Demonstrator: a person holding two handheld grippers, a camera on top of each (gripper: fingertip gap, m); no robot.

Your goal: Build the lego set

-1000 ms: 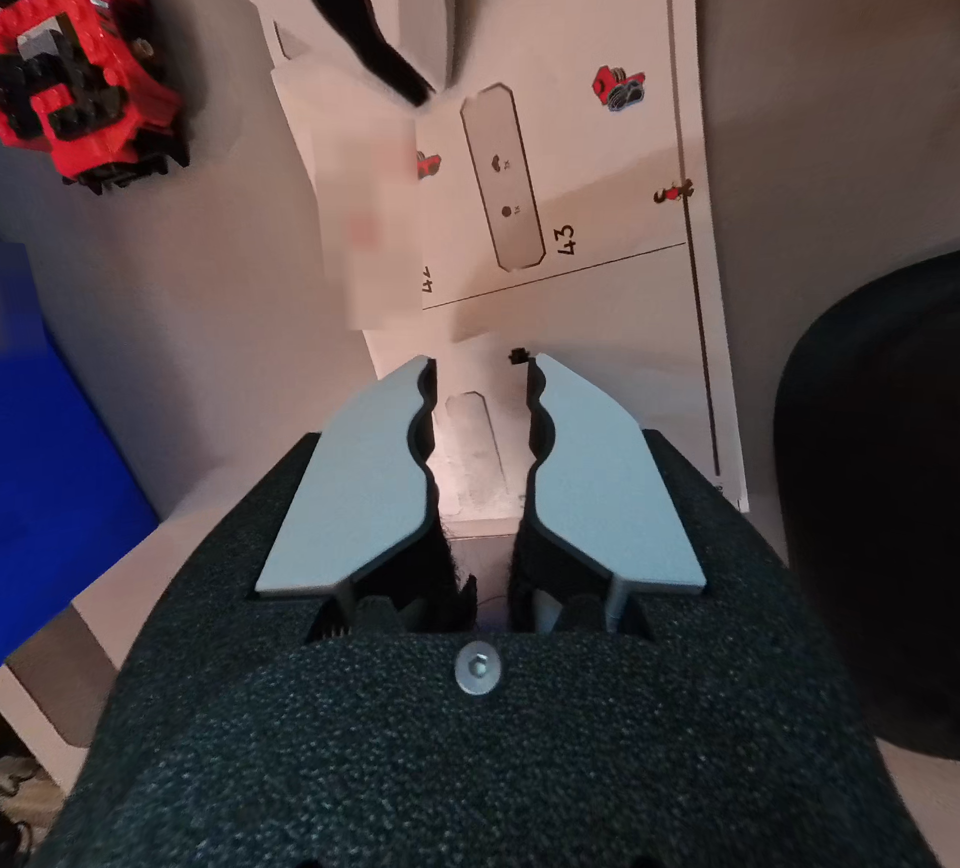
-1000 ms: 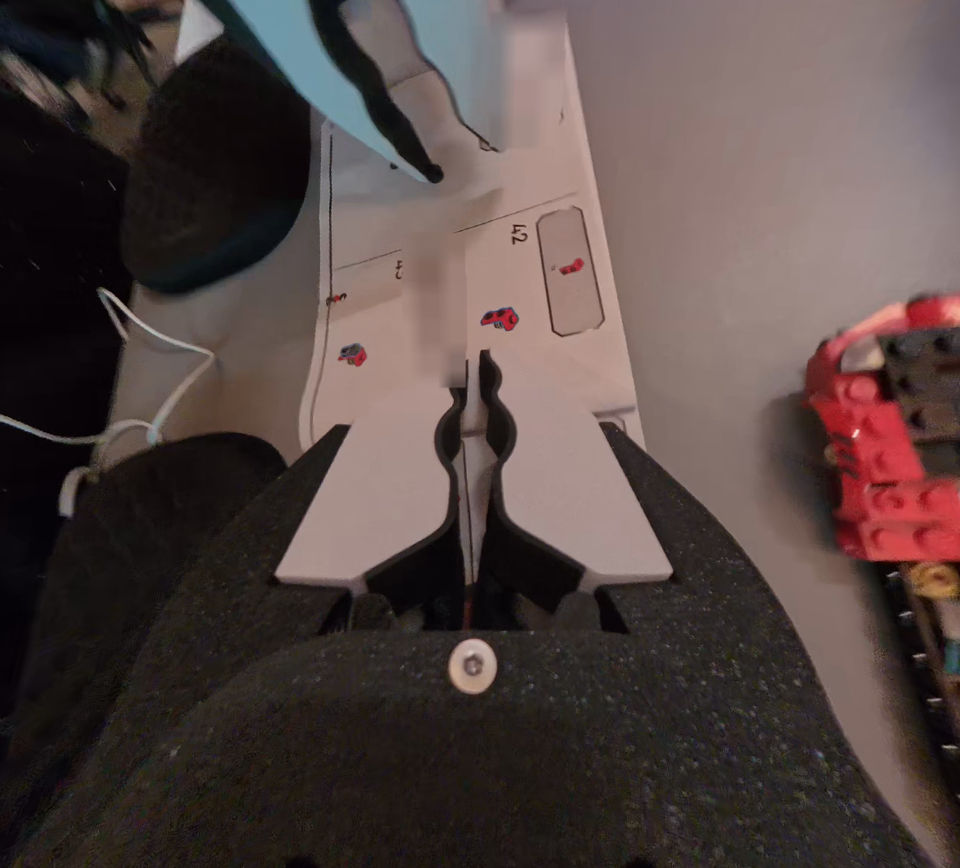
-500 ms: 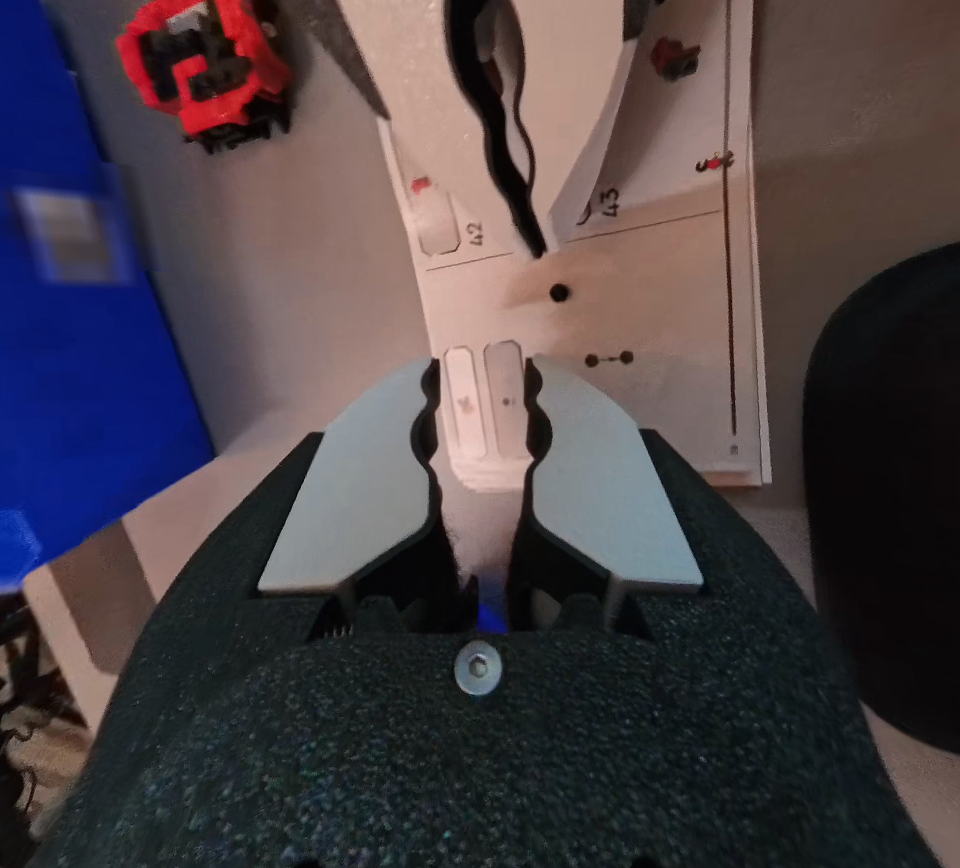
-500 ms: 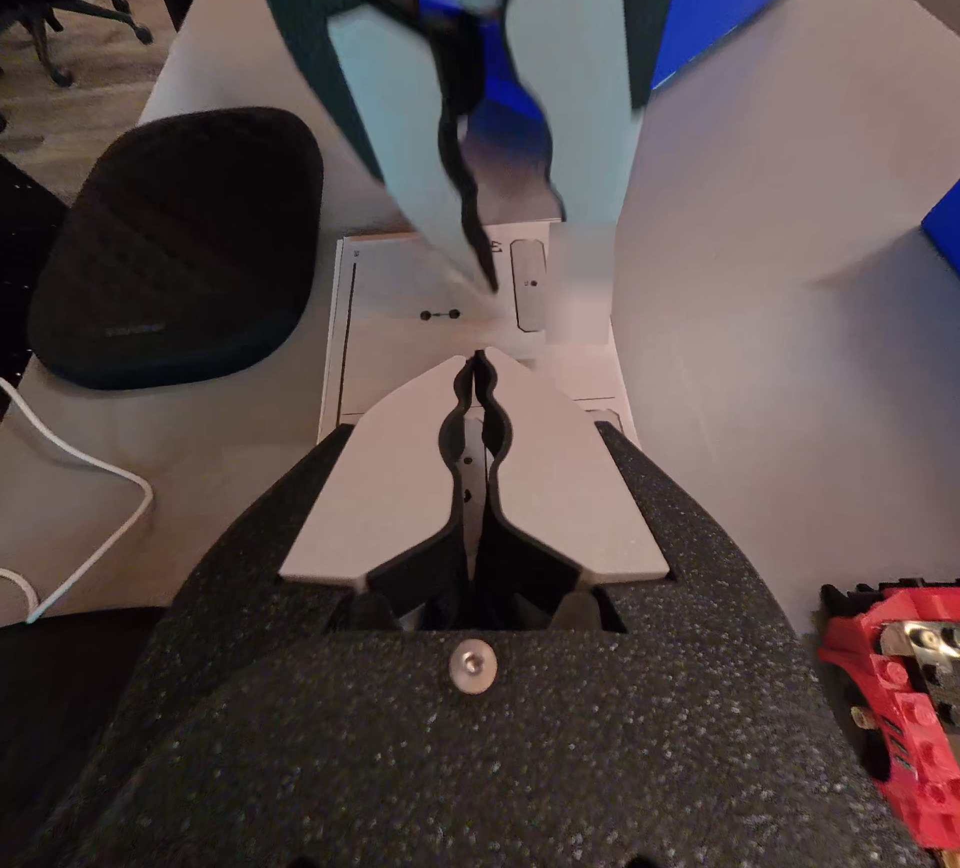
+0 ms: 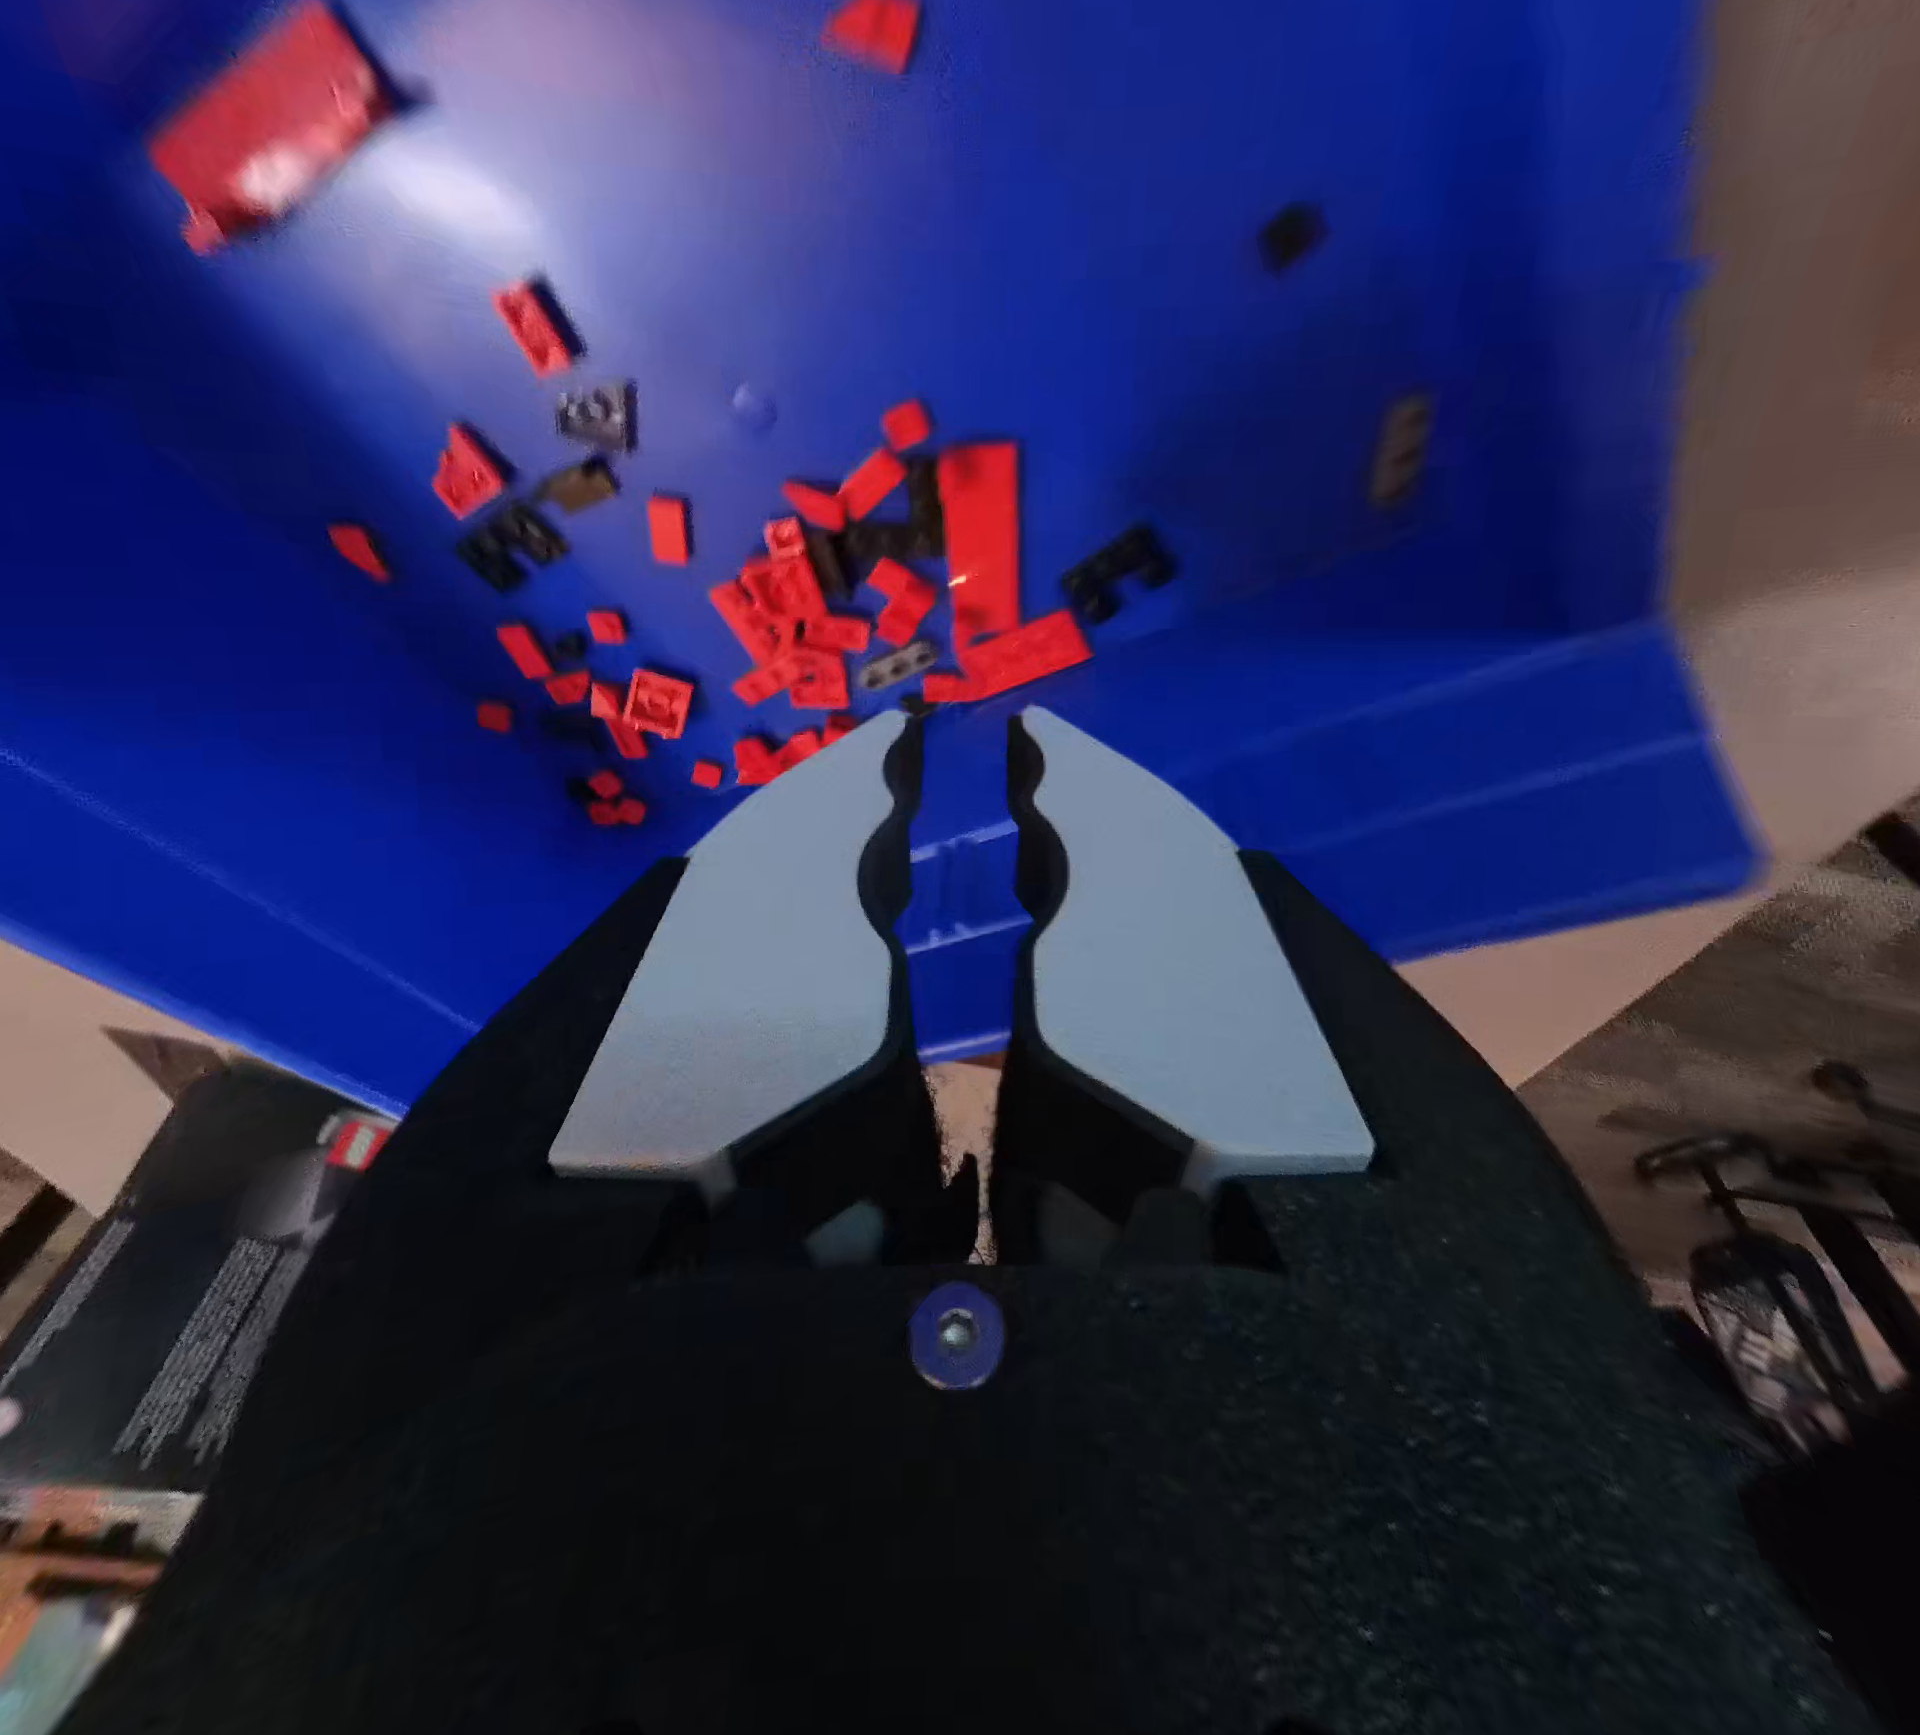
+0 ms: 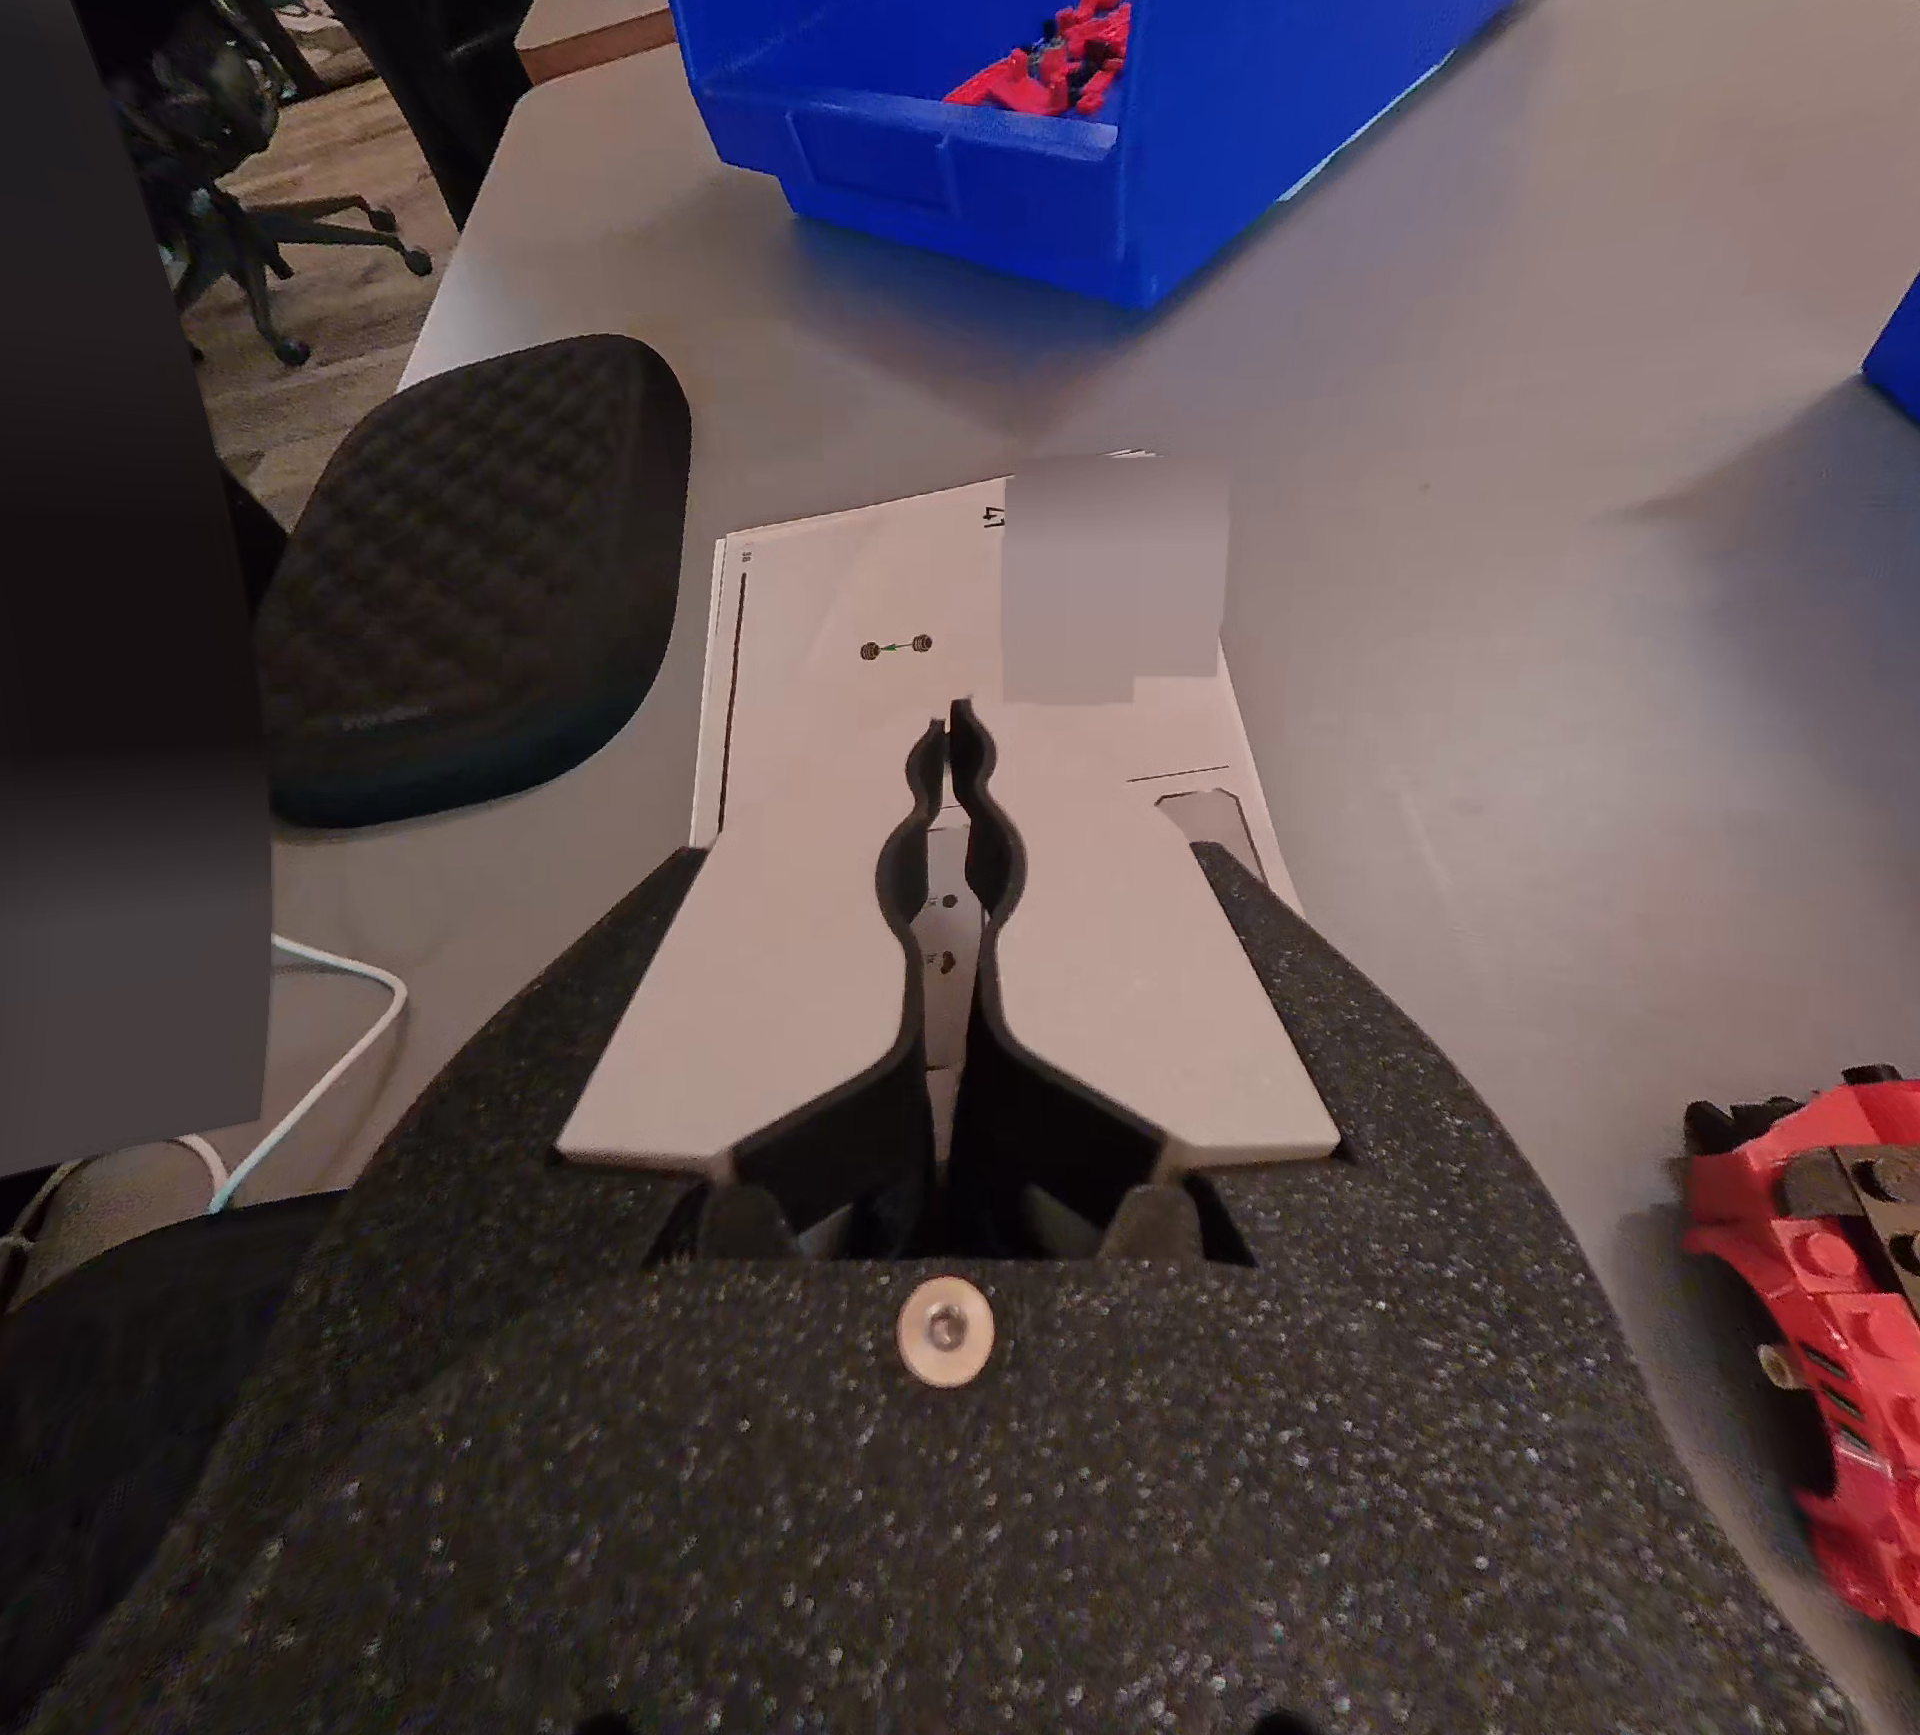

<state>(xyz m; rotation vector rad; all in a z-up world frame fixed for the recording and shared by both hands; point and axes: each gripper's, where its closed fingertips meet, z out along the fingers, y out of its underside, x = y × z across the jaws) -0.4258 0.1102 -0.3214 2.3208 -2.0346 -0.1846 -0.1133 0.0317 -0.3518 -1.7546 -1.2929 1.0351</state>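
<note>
Left wrist view: the left gripper hangs over the blue bin, fingers spread with a narrow gap and nothing between them. The loose red and black bricks lie just ahead of the tips and slightly left; this gripper is the nearer one. A dark box bears print, too blurred to read

Right wrist view: the right gripper, fingers pressed together and empty, hovers over the instruction booklet. The half-built red model sits to its right, the bin well ahead
</note>
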